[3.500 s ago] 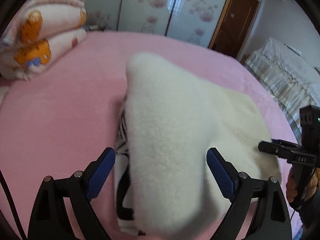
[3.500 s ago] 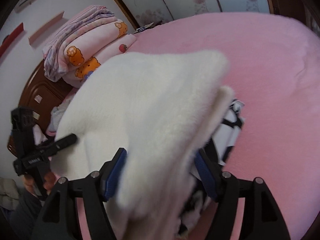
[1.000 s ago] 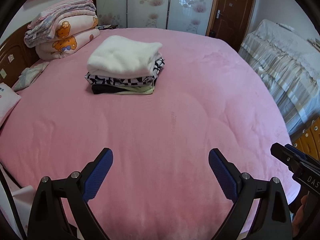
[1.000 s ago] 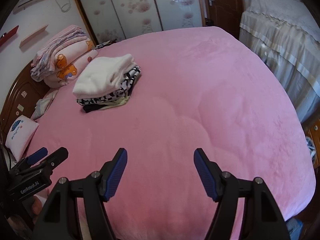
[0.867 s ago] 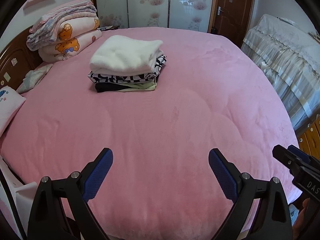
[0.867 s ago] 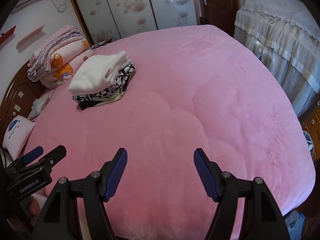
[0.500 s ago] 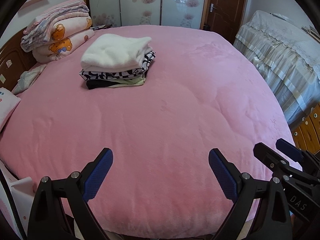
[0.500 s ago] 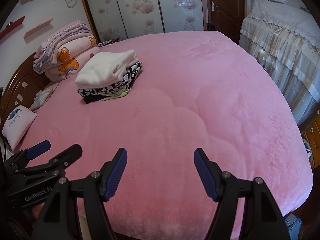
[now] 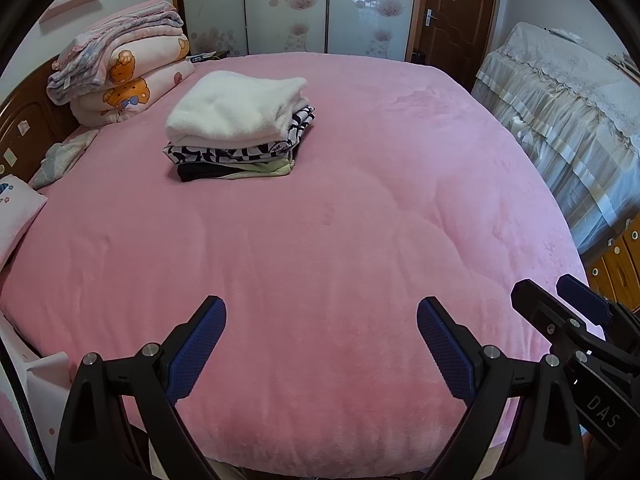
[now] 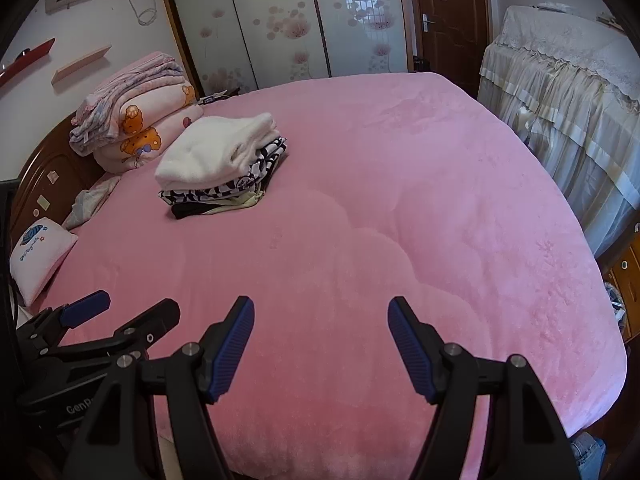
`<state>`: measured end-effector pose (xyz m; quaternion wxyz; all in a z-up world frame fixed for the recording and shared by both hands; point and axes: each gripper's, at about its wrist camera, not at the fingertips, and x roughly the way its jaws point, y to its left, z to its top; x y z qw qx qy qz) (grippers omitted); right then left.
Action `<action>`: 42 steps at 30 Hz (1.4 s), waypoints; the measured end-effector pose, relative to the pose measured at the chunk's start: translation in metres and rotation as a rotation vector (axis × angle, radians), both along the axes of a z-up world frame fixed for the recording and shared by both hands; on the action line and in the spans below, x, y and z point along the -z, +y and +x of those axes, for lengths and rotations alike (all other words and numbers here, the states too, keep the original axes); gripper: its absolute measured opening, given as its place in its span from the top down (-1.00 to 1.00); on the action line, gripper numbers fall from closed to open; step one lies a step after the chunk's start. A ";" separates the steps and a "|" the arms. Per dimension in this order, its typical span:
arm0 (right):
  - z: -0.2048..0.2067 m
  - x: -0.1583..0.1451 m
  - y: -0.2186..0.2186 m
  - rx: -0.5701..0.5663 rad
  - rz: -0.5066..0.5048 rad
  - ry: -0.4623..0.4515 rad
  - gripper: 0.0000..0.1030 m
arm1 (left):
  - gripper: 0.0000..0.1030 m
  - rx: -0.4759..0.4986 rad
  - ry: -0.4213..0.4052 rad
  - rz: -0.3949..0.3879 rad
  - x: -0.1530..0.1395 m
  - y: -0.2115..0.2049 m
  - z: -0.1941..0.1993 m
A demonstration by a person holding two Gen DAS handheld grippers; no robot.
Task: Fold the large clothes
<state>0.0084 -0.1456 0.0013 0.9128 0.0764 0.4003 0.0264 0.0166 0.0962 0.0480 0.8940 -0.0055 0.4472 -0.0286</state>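
- Bedroom, seen from 2 fisheye cams on hand-held grippers, both aimed down across a big bed w/ a pink blanket (image 9: 320,240).
- Left gripper (image 9: 322,312): jaws spread wide, blue pads facing each other, nothing btwn them; it hangs above the near edge of the blanket, not touching it.
- Right gripper (image 10: 321,310): jaws also spread wide, nothing btwn them, above the near edge too. Each gripper shows at the side of the other's view, so they sit just beside each other.
- Stack of folded clothes (image 9: 236,136) lies on the blanket toward the far left of the bed, well apart from both grippers.
- Top of stack: fluffy white garment (image 9: 232,110), folded thick. Under it a black-and-white patterned piece (image 9: 228,154), then a pale green layer and a black layer at the bottom.
- Behind the stack, at the head of the bed: pile of folded quilts (image 9: 120,68), pink w/ orange bear print.
- Small pink pillow (image 10: 40,256) at the left edge, near the wooden headboard (image 9: 20,128).
- Far wall: sliding wardrobe doors w/ flower print (image 9: 288,4), brown door (image 9: 456,12) to their right.
- Right side: furniture under a lace-trimmed cover (image 9: 568,96).
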 end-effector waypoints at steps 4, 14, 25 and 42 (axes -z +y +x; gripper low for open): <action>-0.001 -0.002 -0.001 0.000 -0.004 -0.011 -0.36 | -0.86 -0.009 -0.019 0.011 -0.003 -0.001 -0.003; -0.002 -0.009 -0.006 0.019 0.001 -0.045 -0.51 | -0.86 -0.008 -0.050 0.021 -0.012 -0.003 -0.006; -0.003 -0.010 -0.007 0.030 0.007 -0.048 -0.51 | -0.86 -0.010 -0.055 0.028 -0.014 -0.006 -0.009; -0.002 -0.001 -0.009 0.050 0.000 -0.018 -0.53 | -0.86 -0.006 -0.031 0.026 -0.008 -0.006 -0.008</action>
